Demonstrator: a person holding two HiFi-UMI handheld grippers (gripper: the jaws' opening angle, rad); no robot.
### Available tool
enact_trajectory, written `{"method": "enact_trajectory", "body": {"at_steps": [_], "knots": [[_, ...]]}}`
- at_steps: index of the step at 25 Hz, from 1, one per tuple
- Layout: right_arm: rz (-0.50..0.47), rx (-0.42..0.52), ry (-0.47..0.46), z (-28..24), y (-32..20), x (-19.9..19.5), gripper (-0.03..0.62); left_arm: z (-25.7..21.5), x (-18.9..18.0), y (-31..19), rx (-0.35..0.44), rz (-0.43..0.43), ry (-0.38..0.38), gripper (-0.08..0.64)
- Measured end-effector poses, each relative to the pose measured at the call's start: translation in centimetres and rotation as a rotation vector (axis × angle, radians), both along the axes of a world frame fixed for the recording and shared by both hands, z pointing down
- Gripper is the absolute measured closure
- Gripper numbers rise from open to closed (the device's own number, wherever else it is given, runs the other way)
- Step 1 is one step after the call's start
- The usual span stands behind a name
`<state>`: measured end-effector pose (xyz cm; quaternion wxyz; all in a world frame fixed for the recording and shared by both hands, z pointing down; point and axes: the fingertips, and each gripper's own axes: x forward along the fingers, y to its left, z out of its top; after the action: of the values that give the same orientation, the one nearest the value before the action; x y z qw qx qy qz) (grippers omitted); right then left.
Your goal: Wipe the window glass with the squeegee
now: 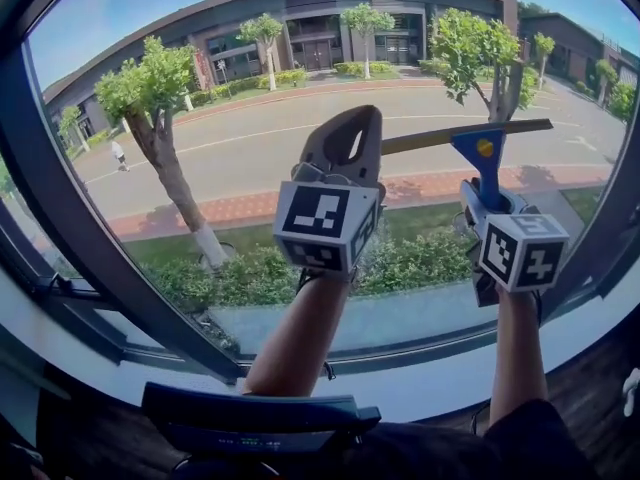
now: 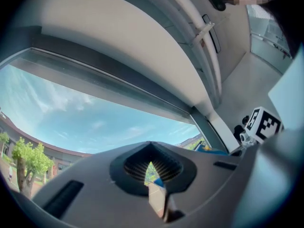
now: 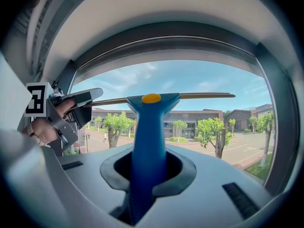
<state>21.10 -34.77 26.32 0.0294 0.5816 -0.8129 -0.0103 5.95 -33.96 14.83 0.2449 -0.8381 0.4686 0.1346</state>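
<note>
R claw [image 3: 148, 174] clamps squeegee handle [image 3: 149, 132]; L claw [image 2: 153, 177] pinches blade [image 1: 470, 132] at its left end. Person shd keep blade flat on glass [image 1: 250, 138], even pressure, one steady pull.

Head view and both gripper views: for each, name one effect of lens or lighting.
Head view: the fisheye bows the window frame into an arc, and indoors below is dark against the sunlit street. Left gripper view: the left gripper fills the foreground, soft and out of focus. Right gripper view: the squeegee handle is crisp, with black vignette at the corners.
</note>
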Motion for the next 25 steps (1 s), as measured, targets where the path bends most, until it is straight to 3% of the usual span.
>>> {"method": "enact_trajectory", "body": {"at_steps": [4,9,17,25], "knots": [[-0.034,-0.032,-0.02,-0.1,-1.8,5.3,0.522,-1.3,3.6,0.4,0.042,-0.066,0.055,0.558],[-0.057,-0.033,-0.104,-2.3,-3.1,9.7,0.522,-2.2,6.4,-0.3,0.035,-0.12,0.1,0.558],[-0.061,0.065,-0.119,-8.9,-5.4,9.6,0.522,-5.7,6.4,-2.4,0.069,-0.149,0.087,0.558],[-0.033,0.223,-0.175,-20.8,-6.5,12.0,0.522,-13.6,8.1,-2.1,0.174,-0.148,0.035,0.558]]}}
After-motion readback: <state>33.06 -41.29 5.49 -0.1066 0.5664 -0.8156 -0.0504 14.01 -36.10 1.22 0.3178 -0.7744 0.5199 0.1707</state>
